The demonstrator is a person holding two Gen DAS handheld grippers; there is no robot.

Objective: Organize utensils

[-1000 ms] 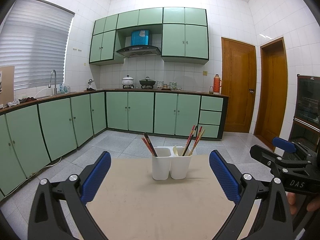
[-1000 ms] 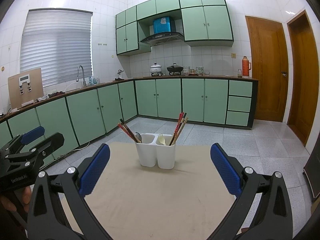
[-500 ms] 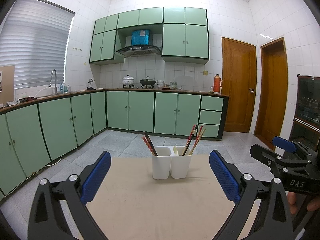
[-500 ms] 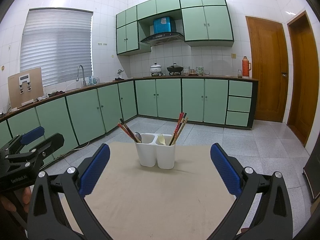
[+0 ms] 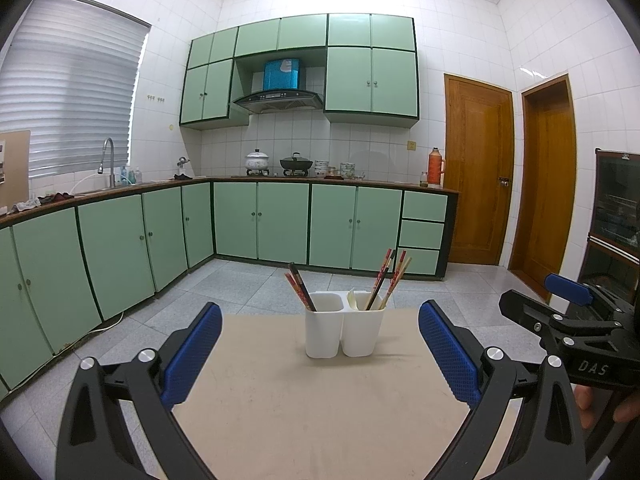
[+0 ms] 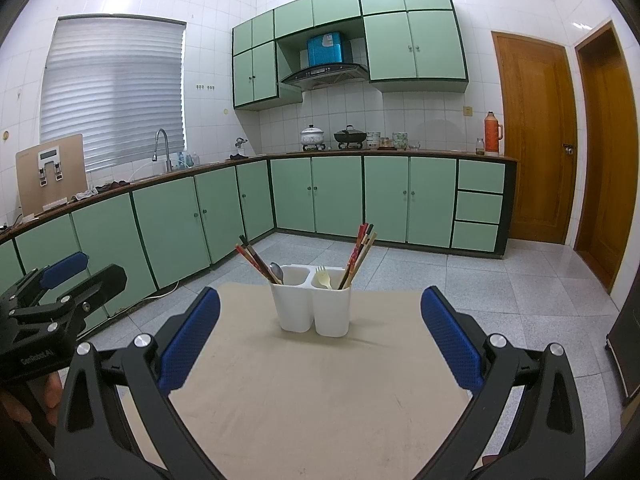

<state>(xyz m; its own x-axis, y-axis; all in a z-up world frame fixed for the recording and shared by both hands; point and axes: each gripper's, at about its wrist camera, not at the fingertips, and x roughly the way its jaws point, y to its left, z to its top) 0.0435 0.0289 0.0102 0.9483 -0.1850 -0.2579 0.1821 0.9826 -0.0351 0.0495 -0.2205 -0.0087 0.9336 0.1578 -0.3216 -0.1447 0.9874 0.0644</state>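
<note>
A white two-cup holder (image 6: 311, 306) stands near the far end of a beige table (image 6: 320, 392). Chopsticks (image 6: 256, 261) and a spoon (image 6: 276, 271) sit in its left cup; a fork (image 6: 323, 277) and more chopsticks lean in the right. Left tool (image 5: 320, 354) and right tool (image 6: 320, 338) hover over the table, both wide open and empty

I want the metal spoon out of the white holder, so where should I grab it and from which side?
Judging by its pose, grip the grey metal spoon at its bowl, the only part above the rim of the white two-compartment plastic holder. Come from above with the open right gripper, since its handle is sunk inside and the dark and red chopsticks lean close on its left.
</note>
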